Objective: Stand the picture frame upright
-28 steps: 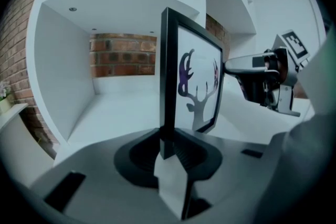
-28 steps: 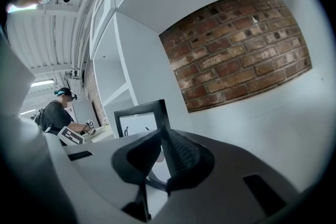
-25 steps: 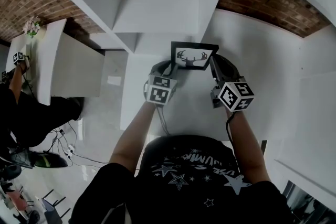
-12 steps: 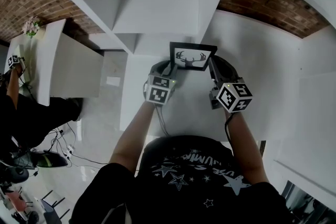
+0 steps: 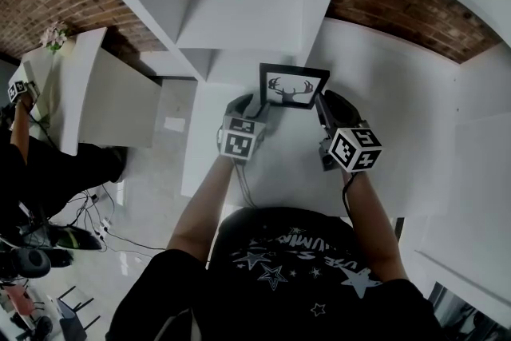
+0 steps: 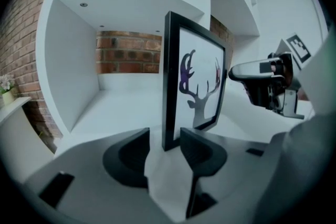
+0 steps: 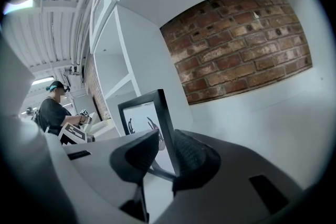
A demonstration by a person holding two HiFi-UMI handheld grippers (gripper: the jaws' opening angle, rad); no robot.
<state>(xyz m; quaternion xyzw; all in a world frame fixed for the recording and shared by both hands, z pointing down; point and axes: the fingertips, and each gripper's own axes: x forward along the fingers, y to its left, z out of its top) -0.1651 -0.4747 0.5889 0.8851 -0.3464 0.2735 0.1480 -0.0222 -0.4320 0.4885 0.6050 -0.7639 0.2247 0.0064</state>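
A black picture frame [image 5: 293,86] with a deer-antler silhouette stands upright on the white shelf top [image 5: 279,156]. My left gripper [image 5: 254,101] is at its left edge. In the left gripper view that edge [image 6: 170,81] sits between my left gripper's [image 6: 165,136] jaws; they have just been opening and a gap shows beside the frame. My right gripper [image 5: 323,104] is at the frame's right edge. In the right gripper view the frame [image 7: 142,113] stands between my right gripper's [image 7: 165,141] jaws, which have just been opening and no longer squeeze it.
A white shelving unit [image 5: 239,12] with open compartments rises just behind the frame, against a brick wall [image 5: 399,4]. A white counter [image 5: 88,92] with small flowers [image 5: 53,36] stands at the left. Another person [image 5: 16,140] holding a marker cube is at the far left. Cables lie on the floor [image 5: 96,224].
Both grippers' jaws stand slightly wider round the frame's edges than before. The frame stays upright in the same place. The person at the far left has shifted their arm.
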